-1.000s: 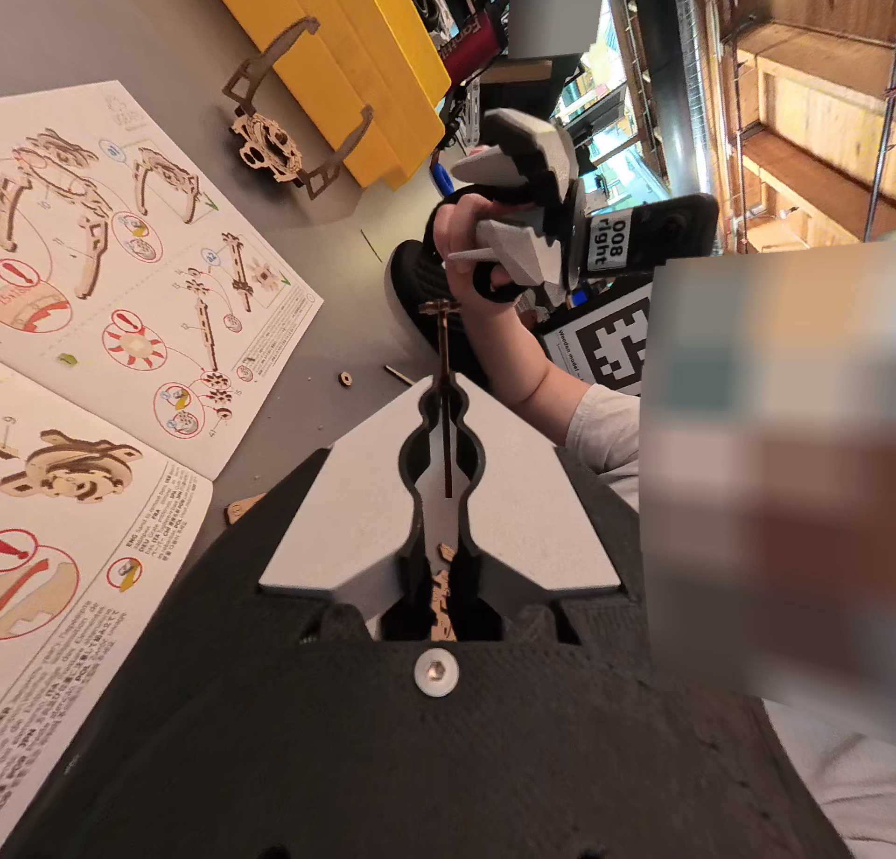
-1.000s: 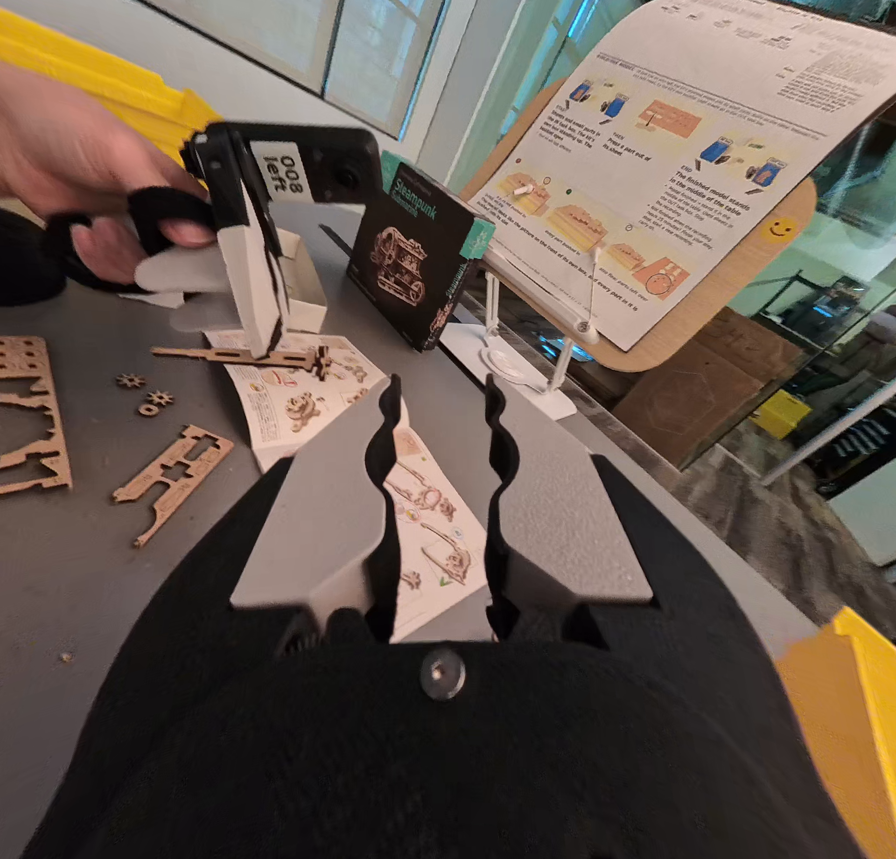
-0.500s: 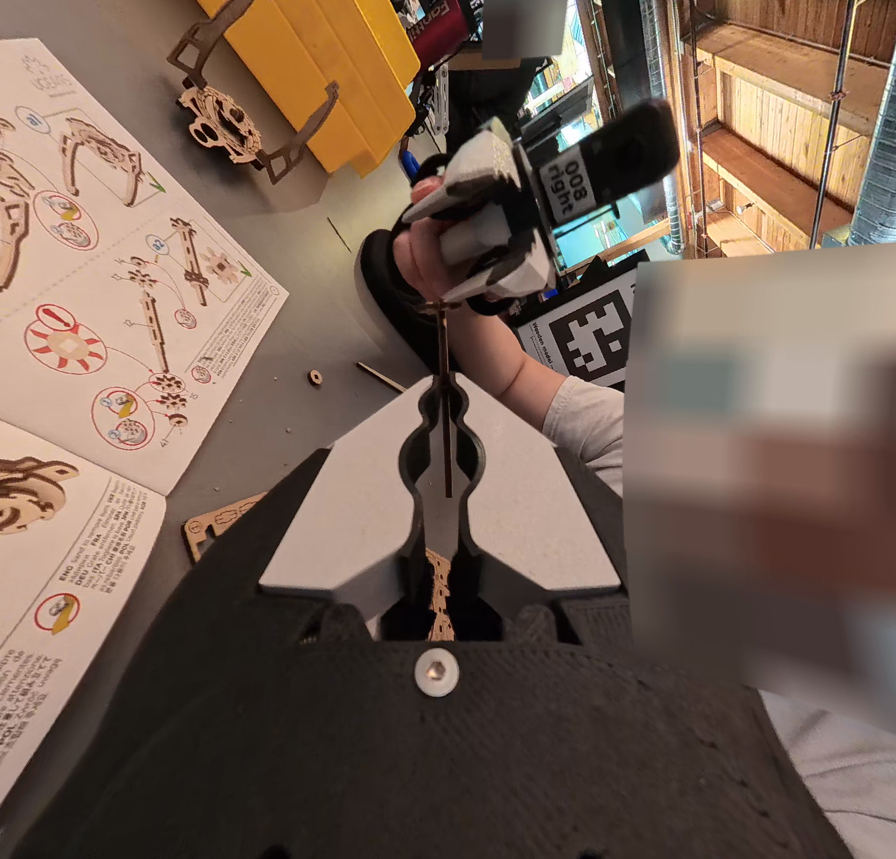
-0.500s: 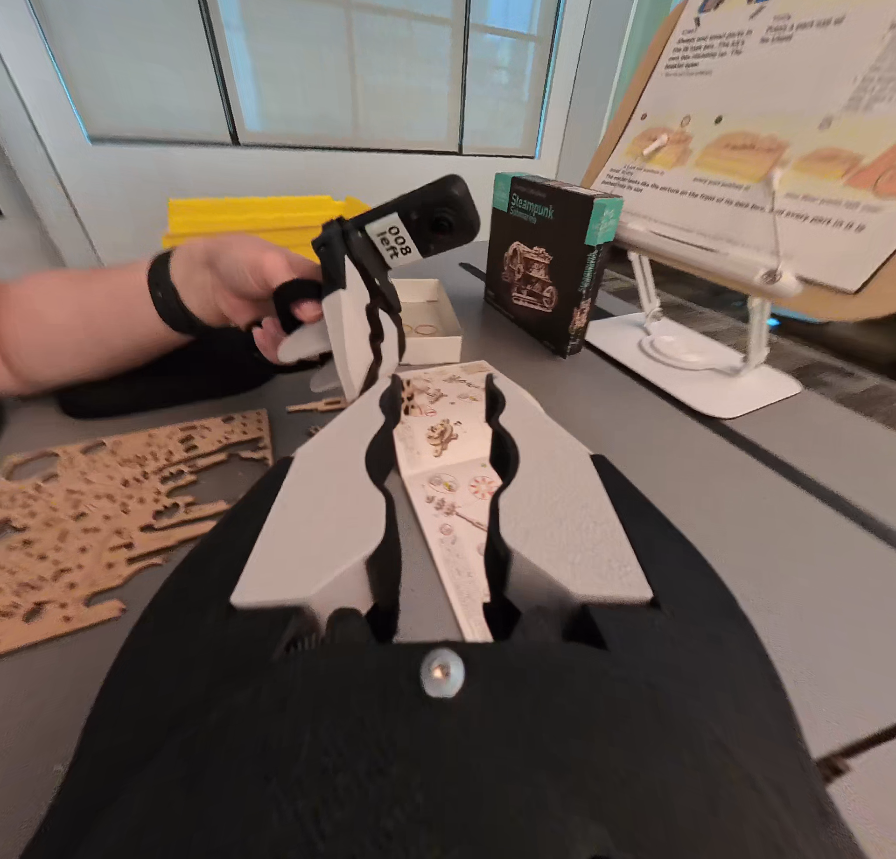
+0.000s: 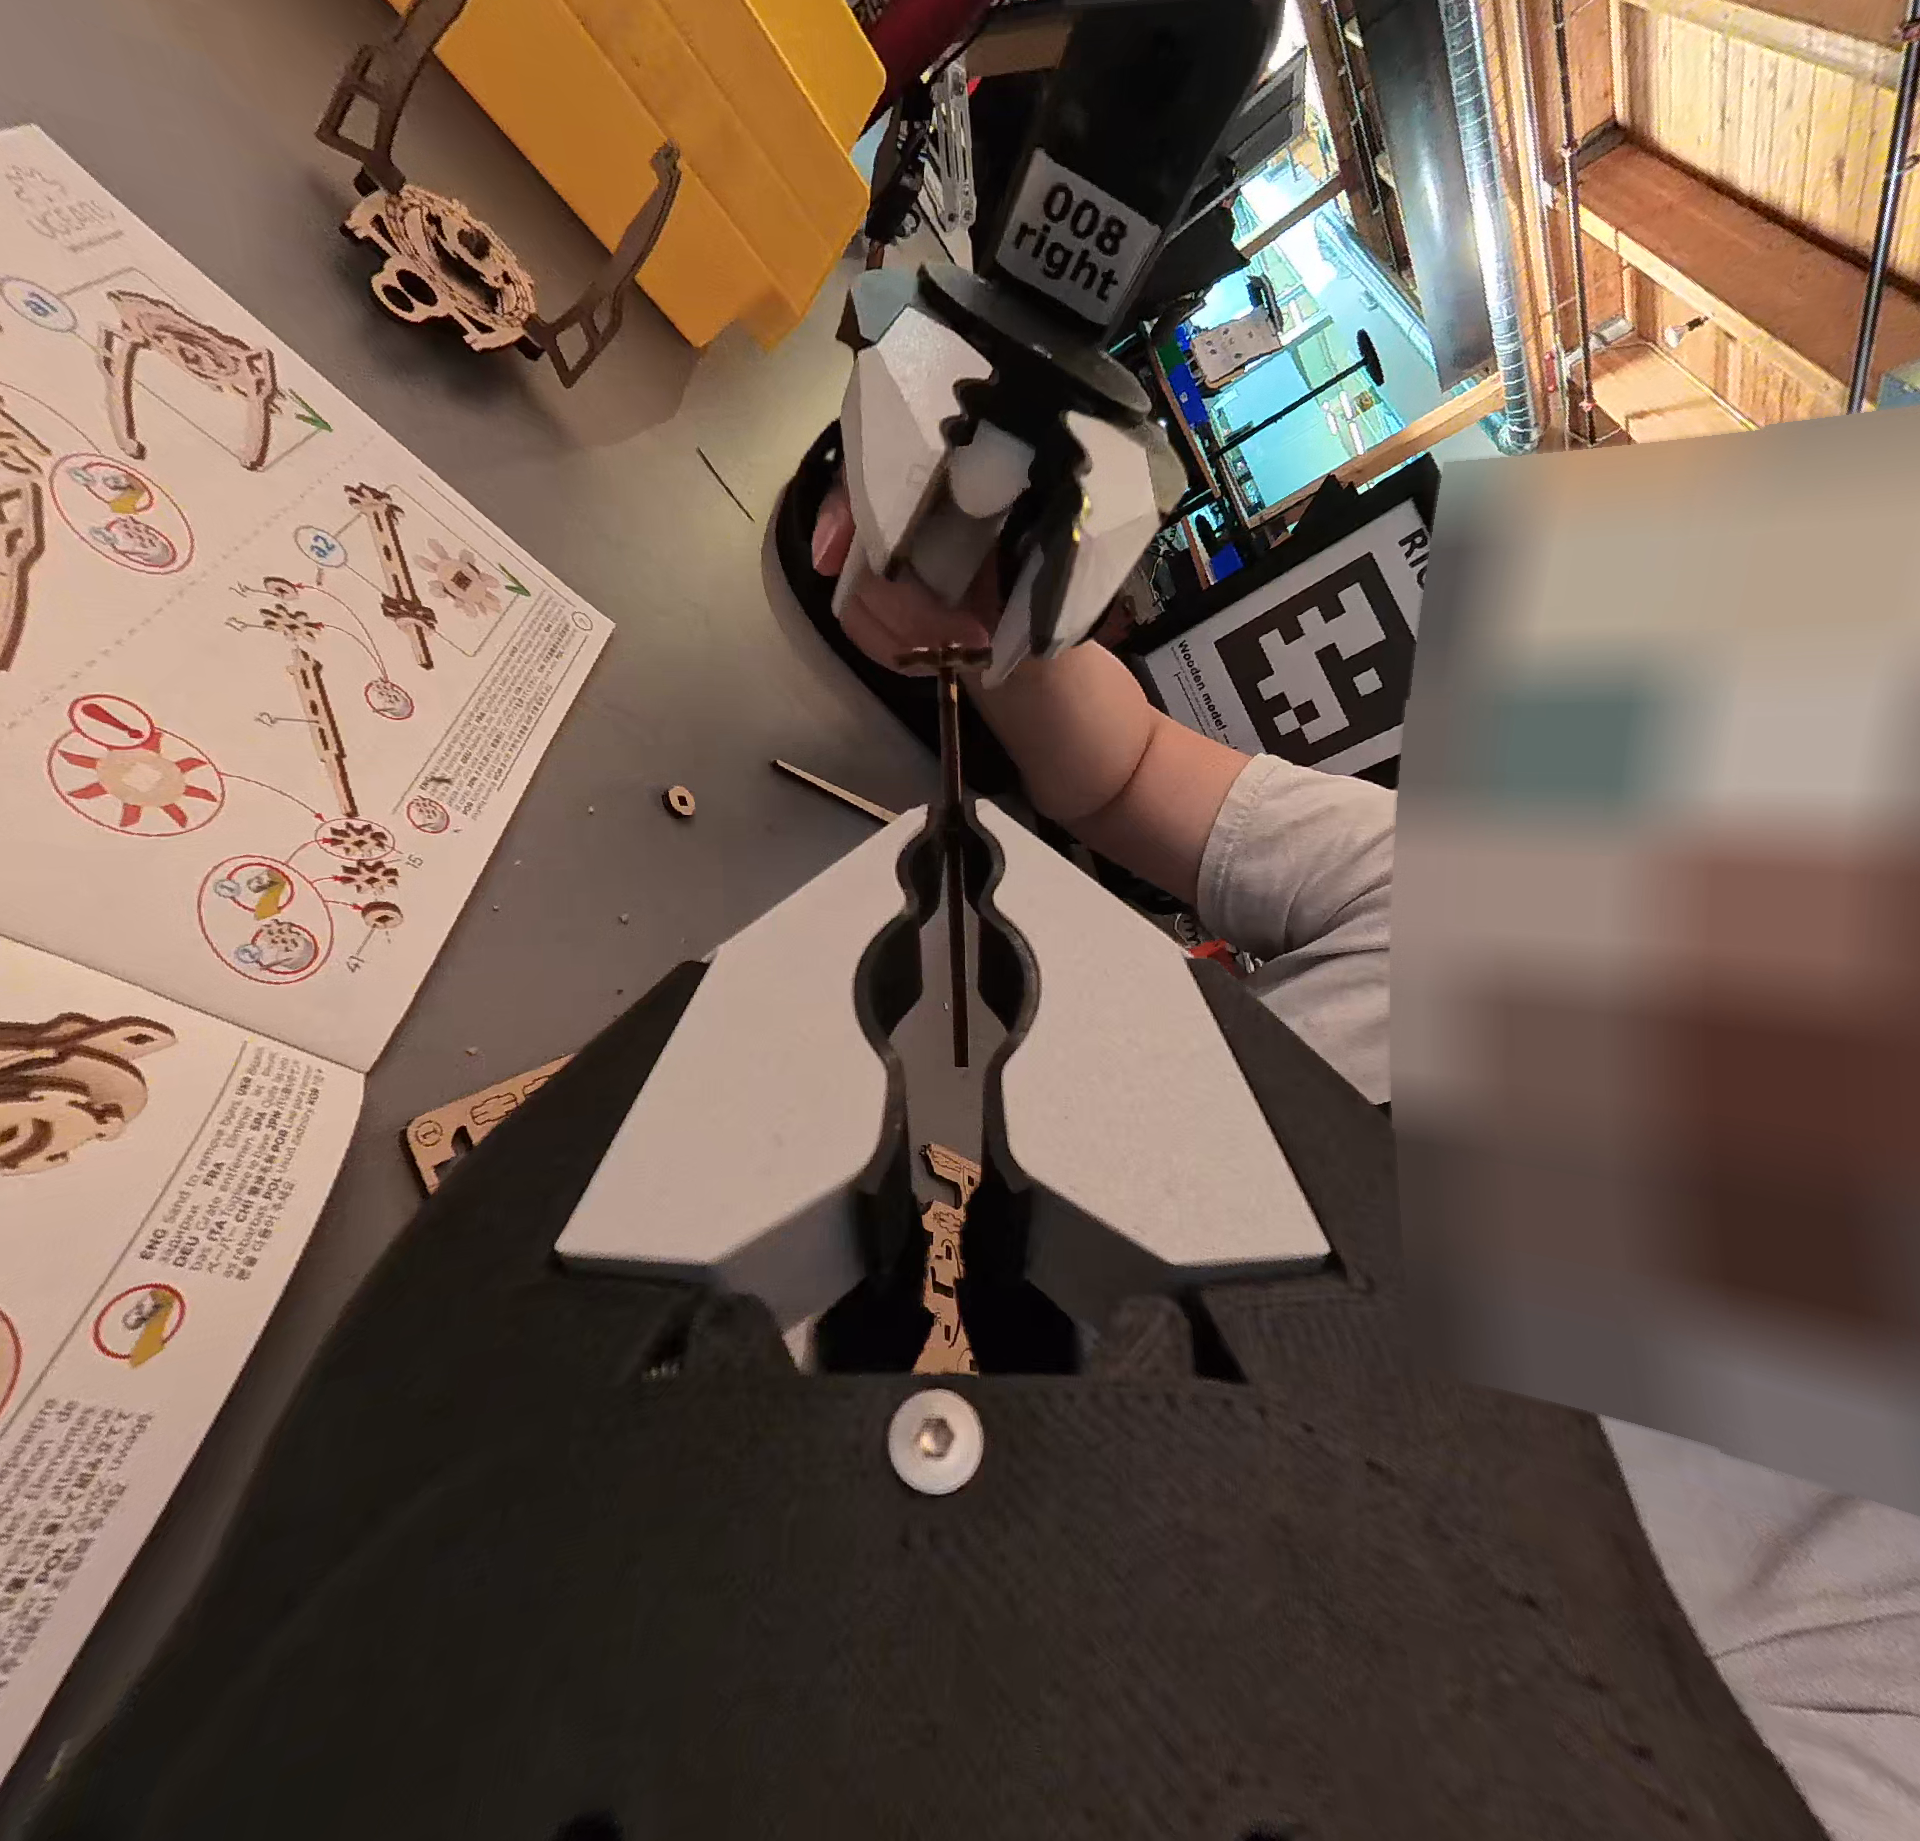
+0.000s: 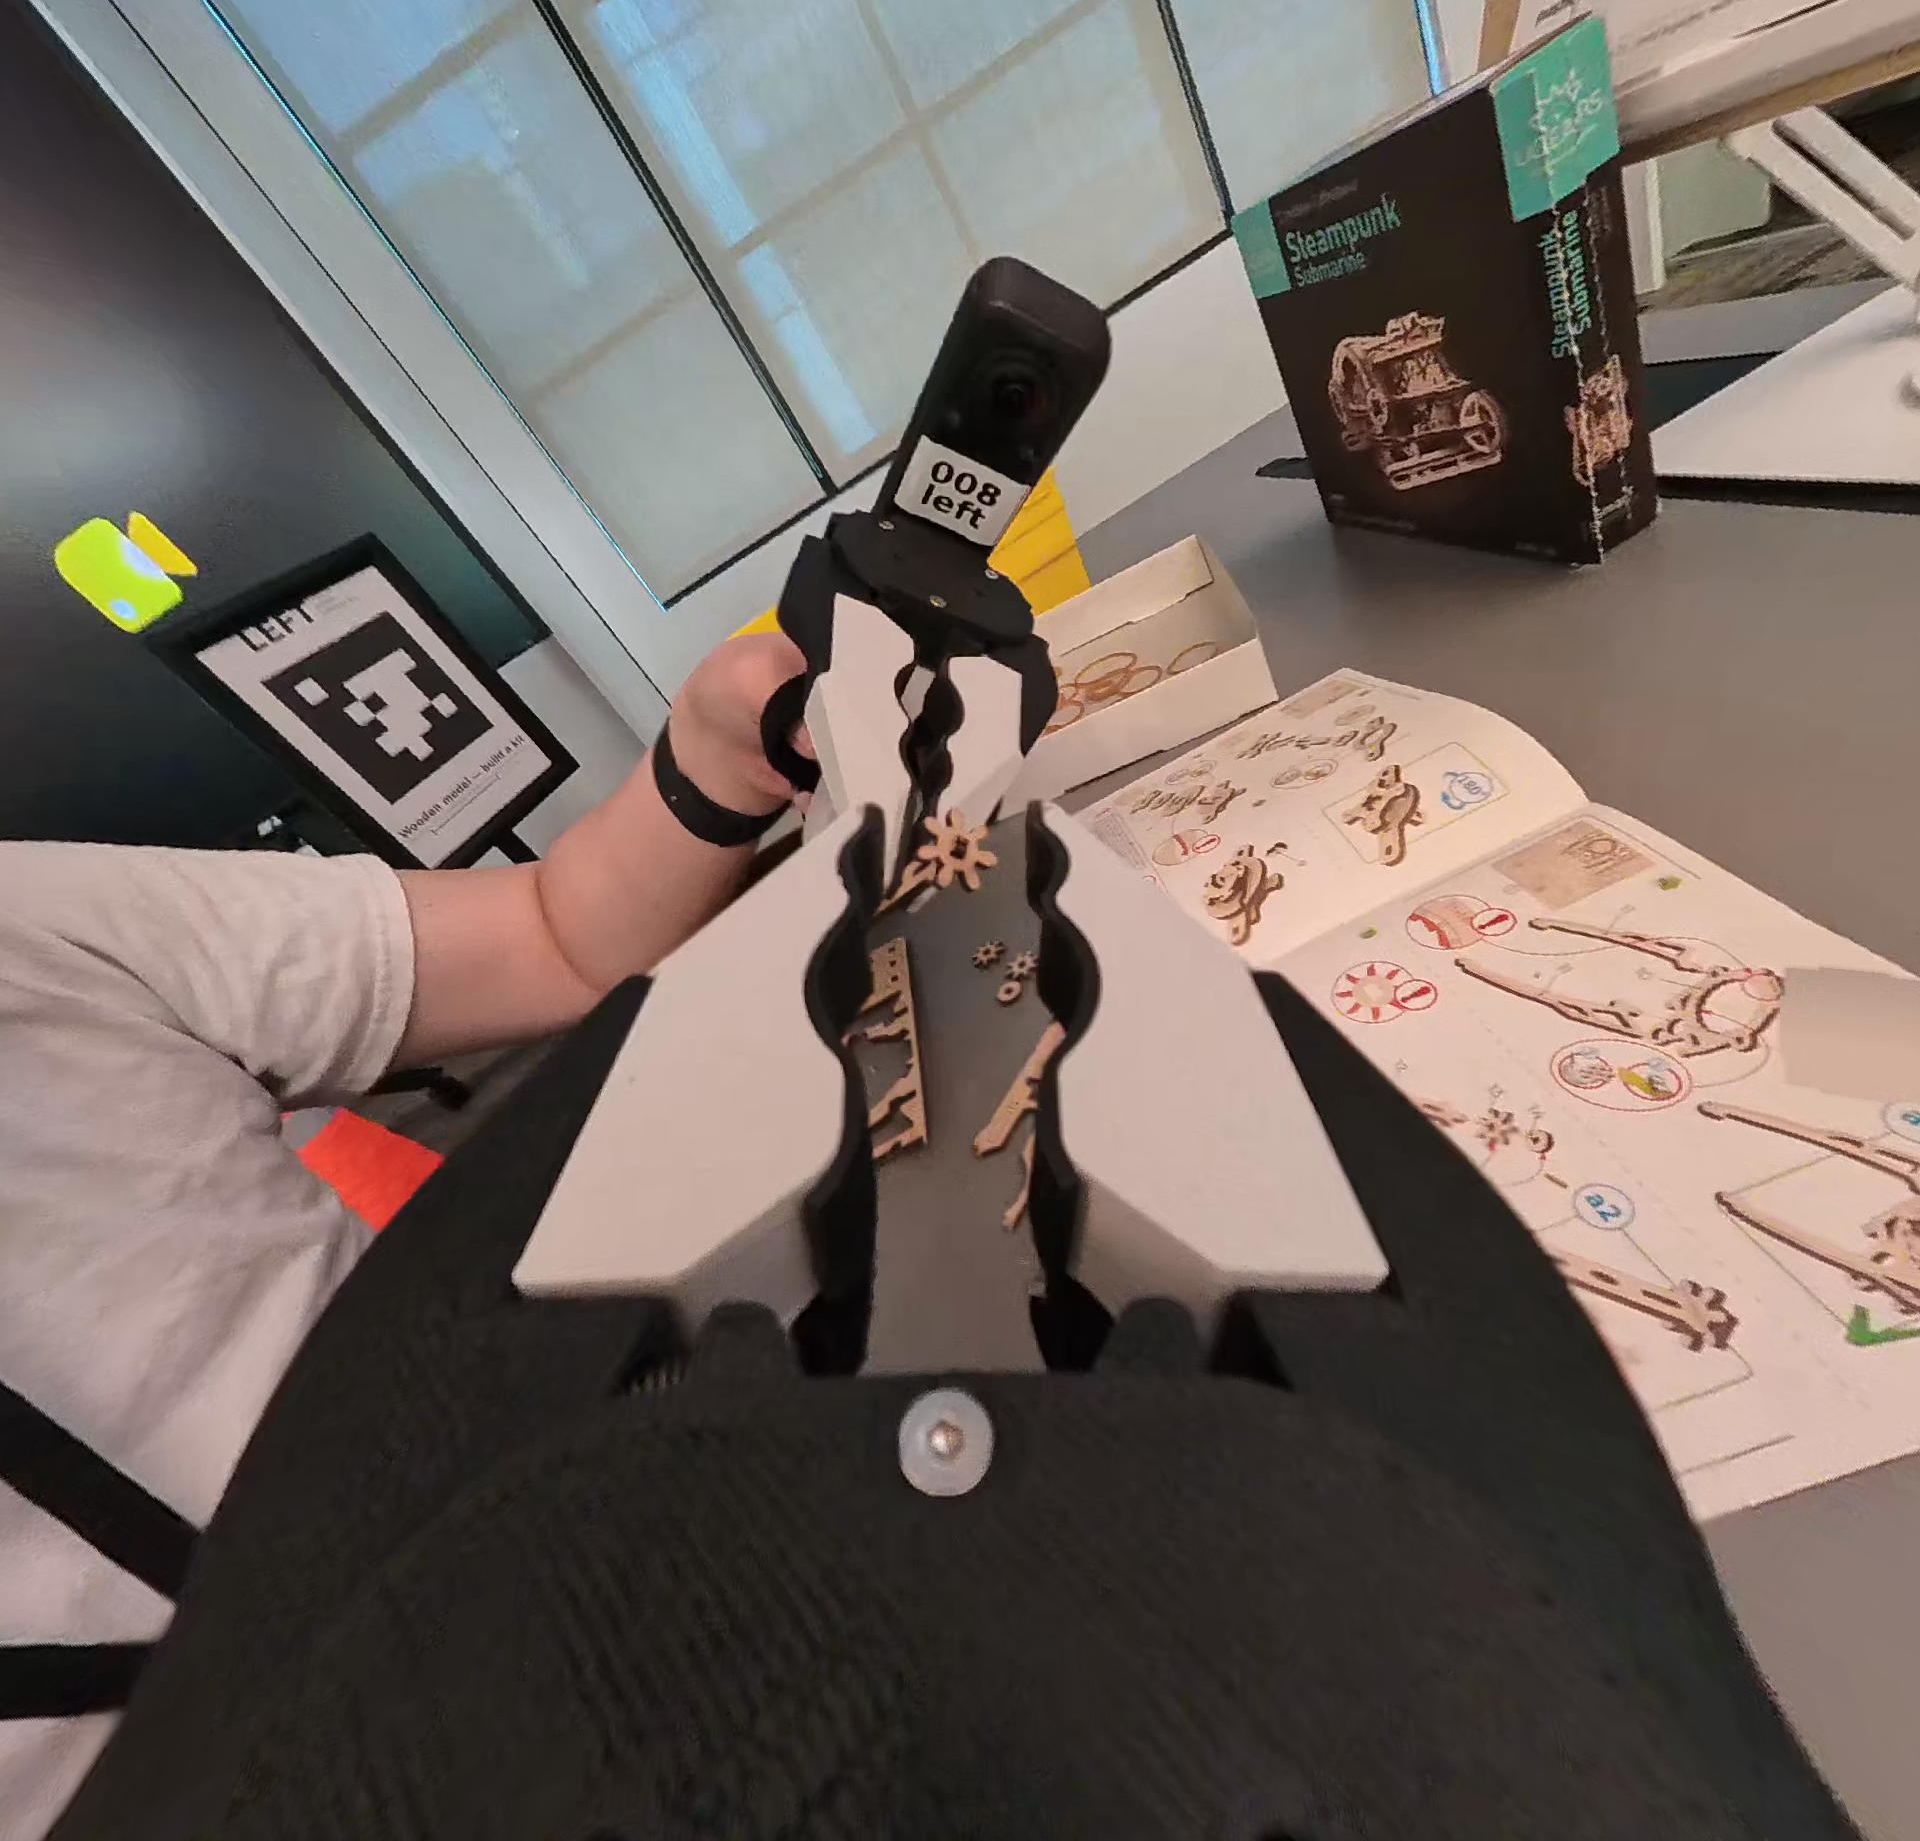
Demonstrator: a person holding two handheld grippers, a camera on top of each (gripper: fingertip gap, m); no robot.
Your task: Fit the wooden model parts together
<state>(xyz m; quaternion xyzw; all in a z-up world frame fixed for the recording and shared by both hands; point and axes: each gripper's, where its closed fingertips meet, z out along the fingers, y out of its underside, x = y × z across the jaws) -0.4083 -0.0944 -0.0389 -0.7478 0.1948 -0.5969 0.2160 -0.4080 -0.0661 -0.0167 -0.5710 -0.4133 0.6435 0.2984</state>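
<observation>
Change since earlier frames: the right gripper (image 5: 1023,586) has swung round from beside the left gripper (image 5: 951,835) to face it head-on, its fingertips now close to the end of the held part; the table has slid aside in both views
Table (image 5: 623,503): grey; largest things on it are the open instruction booklet (image 5: 281,669) and a yellow bin (image 5: 665,98) at the far edge; a dark model box (image 6: 1455,337) stands upright farther off
Finished so far: one sub-assembly (image 5: 447,264) with two curved arms rests near the yellow bin, apparently already built
Left to do: loose wooden strips (image 6: 894,1043) and small gears (image 6: 1003,965) lie unused on the table; by this showing the model is at an early stage
Left gripper: clenched on a thin wooden axle (image 5: 951,856), which sticks out forward past the fingertips
Axle tip: carries a flower-shaped gear (image 6: 951,849), seemingly already seated
Right gripper: jaws parted, grasping nothing; gear framed between its fingertips in the right wrist view
Likely step: taking or pressing the gear end
</observation>
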